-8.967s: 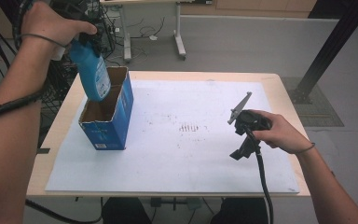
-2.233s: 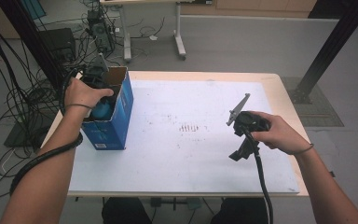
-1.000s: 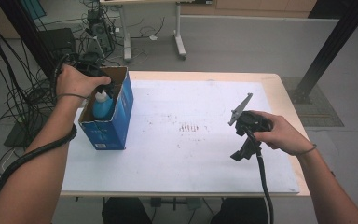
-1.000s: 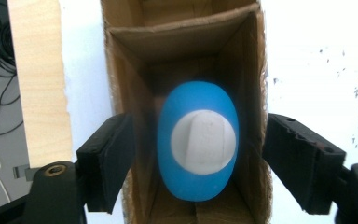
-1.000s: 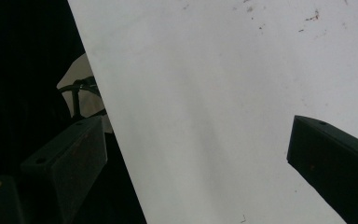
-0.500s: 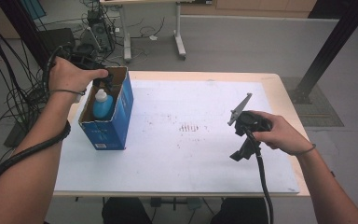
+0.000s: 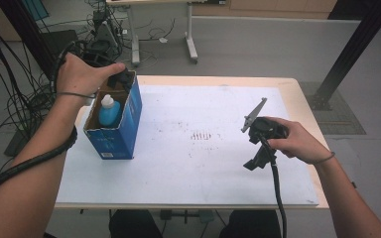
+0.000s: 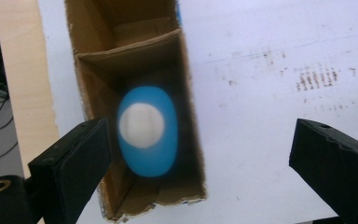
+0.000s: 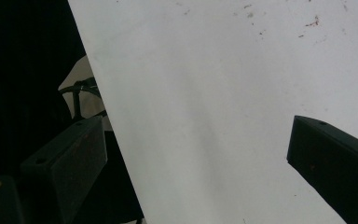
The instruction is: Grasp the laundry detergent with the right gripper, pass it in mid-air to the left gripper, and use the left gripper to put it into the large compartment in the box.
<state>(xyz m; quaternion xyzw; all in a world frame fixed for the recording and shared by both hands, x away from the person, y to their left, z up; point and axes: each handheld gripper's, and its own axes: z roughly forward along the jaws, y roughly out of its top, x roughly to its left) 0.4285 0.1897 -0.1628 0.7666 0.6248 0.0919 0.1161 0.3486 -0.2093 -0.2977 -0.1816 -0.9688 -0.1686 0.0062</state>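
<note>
Lifted clear, the left tool [image 8: 198,163] has just spread its jaws above the blue plastic bottle with white cap [image 8: 147,130] – now upright inside the open blue cardboard box [image 7: 129,124]; right tool [image 9: 196,158] rests spread over the white tabletop [image 7: 203,163]

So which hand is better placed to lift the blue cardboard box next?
Left, probably. The left tool hangs open right above the blue cardboard box, while the right tool sits far across the white sheet.

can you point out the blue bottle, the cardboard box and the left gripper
blue bottle [image 8: 145,158], left gripper view, on its blue shoulder below the white cap
cardboard box [image 7: 114,141], high view, on its blue front wall
left gripper [image 8: 198,158], left gripper view, midway between its open jaw tips
</note>
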